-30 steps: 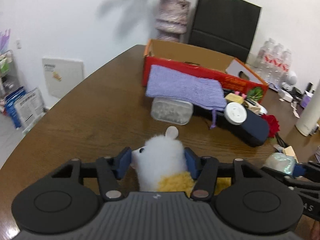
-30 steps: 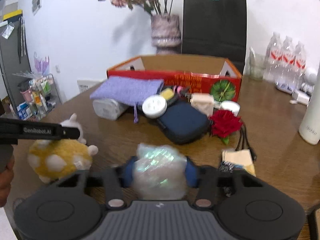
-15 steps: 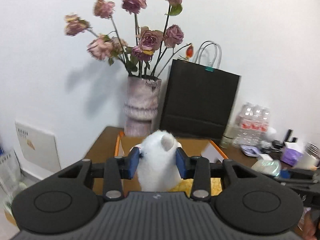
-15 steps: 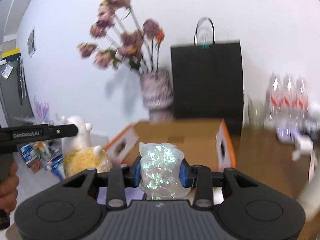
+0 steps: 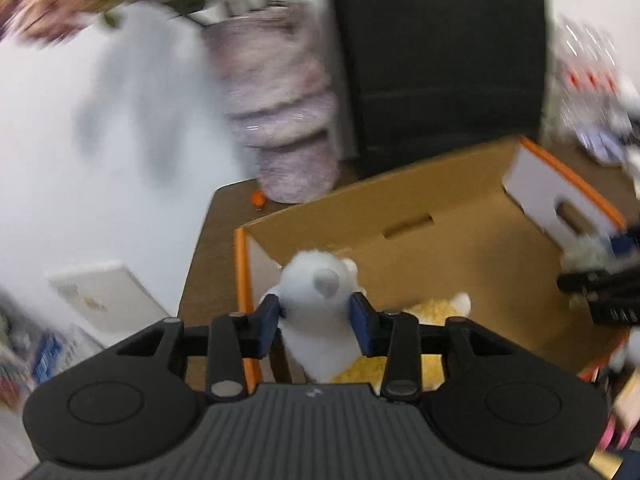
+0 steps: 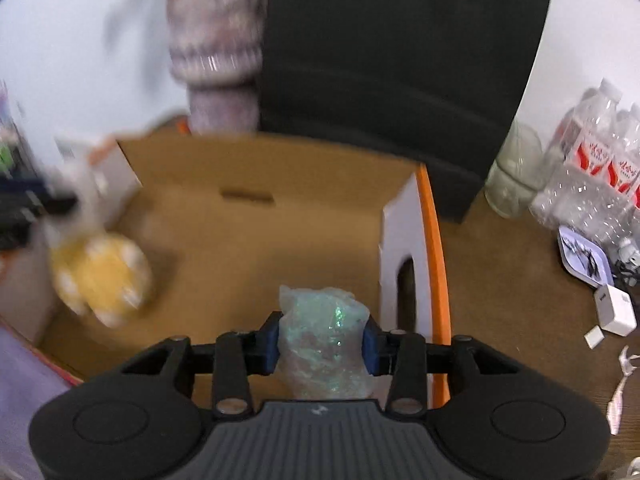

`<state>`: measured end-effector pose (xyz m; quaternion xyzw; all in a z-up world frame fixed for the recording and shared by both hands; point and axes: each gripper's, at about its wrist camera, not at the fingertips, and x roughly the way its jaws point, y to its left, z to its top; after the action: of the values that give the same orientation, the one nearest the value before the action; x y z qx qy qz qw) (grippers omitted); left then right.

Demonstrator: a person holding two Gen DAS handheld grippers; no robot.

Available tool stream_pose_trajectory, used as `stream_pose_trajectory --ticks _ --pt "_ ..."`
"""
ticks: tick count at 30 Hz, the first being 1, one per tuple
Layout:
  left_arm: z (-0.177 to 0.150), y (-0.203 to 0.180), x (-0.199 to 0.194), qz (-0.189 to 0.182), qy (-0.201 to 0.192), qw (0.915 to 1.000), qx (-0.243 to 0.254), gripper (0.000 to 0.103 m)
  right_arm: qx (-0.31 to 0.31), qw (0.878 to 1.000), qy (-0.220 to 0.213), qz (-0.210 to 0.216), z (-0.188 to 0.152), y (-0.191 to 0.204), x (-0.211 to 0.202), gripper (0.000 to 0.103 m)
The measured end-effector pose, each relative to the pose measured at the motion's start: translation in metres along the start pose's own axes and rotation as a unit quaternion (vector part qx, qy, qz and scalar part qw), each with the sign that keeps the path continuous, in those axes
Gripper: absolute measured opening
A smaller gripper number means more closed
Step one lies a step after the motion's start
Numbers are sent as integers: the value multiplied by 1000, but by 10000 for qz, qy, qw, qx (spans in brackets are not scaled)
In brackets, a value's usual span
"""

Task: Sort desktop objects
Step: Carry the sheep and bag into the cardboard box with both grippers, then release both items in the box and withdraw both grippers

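Note:
My left gripper (image 5: pixel 316 318) is shut on a white and yellow plush toy (image 5: pixel 320 300) and holds it over the left end of the open cardboard box (image 5: pixel 440 216). My right gripper (image 6: pixel 322 344) is shut on a crinkly iridescent packet (image 6: pixel 324 340) over the right end of the same box (image 6: pixel 248 168). The plush's yellow body (image 6: pixel 102 276) hangs blurred at the box's left side in the right wrist view. The right gripper's tip with the packet (image 5: pixel 588 256) shows at the right edge of the left wrist view.
A purple-grey vase (image 5: pixel 284 120) and a black paper bag (image 5: pixel 436 52) stand behind the box. Water bottles (image 6: pixel 596 160), a white charger (image 6: pixel 614 310) and small items lie on the brown table (image 6: pixel 500 288) right of the box. A purple cloth (image 6: pixel 24 400) lies at the box's front left.
Both grippers have tilted down and moved forward from above the table to over the open box, still holding the plush toy and the packet.

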<state>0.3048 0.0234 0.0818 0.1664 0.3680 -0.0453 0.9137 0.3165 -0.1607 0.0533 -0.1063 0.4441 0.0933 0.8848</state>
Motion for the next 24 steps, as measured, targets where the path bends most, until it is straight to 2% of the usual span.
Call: stream_pose_trajectory --ticks 3,4,6,8,9,14,16,17,18,19,21,24 --pt "9 -21 18 266 103 9983 506 47 -160 9998 108 -108 -8 3 8 42" --pt "11 -26 27 319 204 9977 555 43 -168 9997 127 -121 -9 2 8 43" --pt "13 -34 50 94 641 9965 526 33 -159 9996 206 -55 -8 2 8 46" --pt "8 -45 56 293 580 9940 885 33 -125 9996 267 38 -7 -1 11 45" --pt "6 -49 53 314 533 9923 1069 30 -109 9995 304 62 -6 -2 10 45" --pt "-10 -40 34 -21 503 9866 1554 26 -220 9990 392 10 -9 -3 8 42" --pt "-15 -34 25 -26 343 9859 1637 30 -80 9990 430 92 -10 -5 5 44" --pt "-18 -32 21 -41 336 9851 1683 33 31 9988 456 181 -11 -6 3 49" --pt "-21 -32 15 -71 363 9848 1695 44 120 9984 478 269 -11 -8 -1 57" --pt "-20 -30 9 -68 379 9858 1635 62 217 9979 511 329 -11 -10 -5 62" --pt "-17 -22 -8 -71 345 9901 1359 76 373 9971 519 413 -9 -15 -17 72" --pt "-2 -4 -36 -354 342 9961 733 86 585 9963 371 506 -2 -24 -47 75"
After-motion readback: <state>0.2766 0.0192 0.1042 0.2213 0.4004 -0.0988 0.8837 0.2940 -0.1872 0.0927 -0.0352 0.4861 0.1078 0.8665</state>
